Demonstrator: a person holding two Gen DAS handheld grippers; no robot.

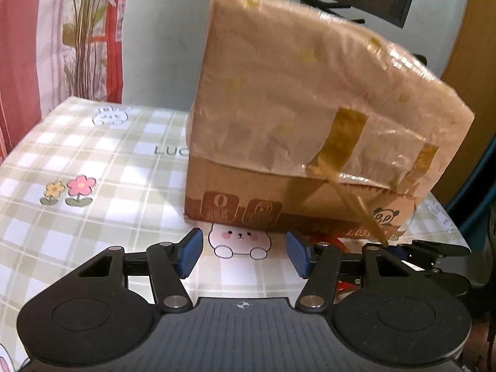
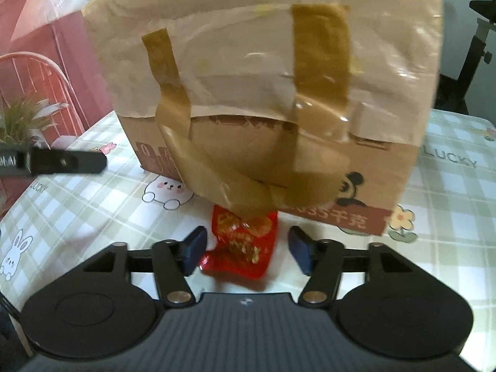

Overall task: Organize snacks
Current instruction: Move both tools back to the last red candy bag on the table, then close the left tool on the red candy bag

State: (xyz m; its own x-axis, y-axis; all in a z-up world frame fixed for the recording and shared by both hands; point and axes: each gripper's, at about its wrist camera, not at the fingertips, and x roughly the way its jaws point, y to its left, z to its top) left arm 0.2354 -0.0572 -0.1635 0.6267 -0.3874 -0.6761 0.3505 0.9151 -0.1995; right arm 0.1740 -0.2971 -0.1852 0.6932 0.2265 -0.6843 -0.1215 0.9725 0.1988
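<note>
The red snack packet (image 2: 240, 245) lies flat on the checked tablecloth (image 2: 449, 204), at twelve o'clock from the right gripper (image 2: 246, 249), whose jaws stand released either side of it, not pressing. The left gripper (image 1: 245, 252), empty and parted, sits further off. The cardboard box (image 2: 257, 71) stands just behind, paper-wrapped; contents hidden.

Soft even indoor light, glare on the taped cardboard box (image 1: 310, 99) ahead of the jaws, box and red snack packet (image 2: 245, 245) between them motion-blurred, fisheye bending and dark corners at edges.
</note>
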